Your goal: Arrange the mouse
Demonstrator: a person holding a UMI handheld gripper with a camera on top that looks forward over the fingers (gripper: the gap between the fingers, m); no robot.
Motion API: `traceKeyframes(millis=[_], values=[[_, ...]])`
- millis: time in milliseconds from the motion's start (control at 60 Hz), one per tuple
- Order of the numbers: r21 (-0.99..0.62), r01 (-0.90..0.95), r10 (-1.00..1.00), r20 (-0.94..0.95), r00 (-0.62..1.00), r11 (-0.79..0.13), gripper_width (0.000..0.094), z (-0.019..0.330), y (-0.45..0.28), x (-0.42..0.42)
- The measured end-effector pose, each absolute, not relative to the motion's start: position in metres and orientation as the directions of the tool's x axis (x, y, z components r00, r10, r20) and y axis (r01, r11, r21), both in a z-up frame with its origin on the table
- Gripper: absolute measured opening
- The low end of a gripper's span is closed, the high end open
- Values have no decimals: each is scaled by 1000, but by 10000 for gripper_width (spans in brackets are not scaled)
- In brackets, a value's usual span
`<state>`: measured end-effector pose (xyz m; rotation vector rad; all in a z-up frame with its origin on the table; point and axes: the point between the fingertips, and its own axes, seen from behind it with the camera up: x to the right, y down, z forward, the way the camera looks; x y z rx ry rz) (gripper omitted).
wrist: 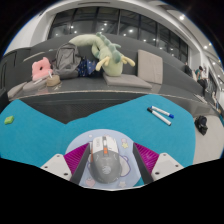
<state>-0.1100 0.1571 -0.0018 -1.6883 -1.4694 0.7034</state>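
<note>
A grey mouse (106,160) with an orange wheel lies on a pale lilac mouse pad with a cartoon print (127,166), on a teal table surface (60,125). My gripper (110,150) is open and straddles the mouse, which rests on the pad between the two fingers. The left finger is close against the mouse's side. A narrow strip of pad shows between the mouse and the right finger. The magenta pads (77,156) flank it on both sides. The mouse's rear end is hidden below the view.
A blue and white marker (160,114) lies beyond the fingers to the right, with a dark object (201,124) farther right. A small green thing (9,119) sits at the far left. Behind the table, a sofa holds a plush toy (103,52), a backpack (68,60) and a pink item (41,69).
</note>
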Motion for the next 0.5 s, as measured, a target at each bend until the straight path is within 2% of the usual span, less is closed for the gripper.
traceKeyframes(millis=[83,283,400,500], values=[[-852,521,983,47,177,-53,854,37,141,-84],[-901,430,992,95,89,48,852,135,77,27],[-914,401,994,94,55,65,855,164,45,85],[-912,406,998,62,22,48,860,173,20,130]])
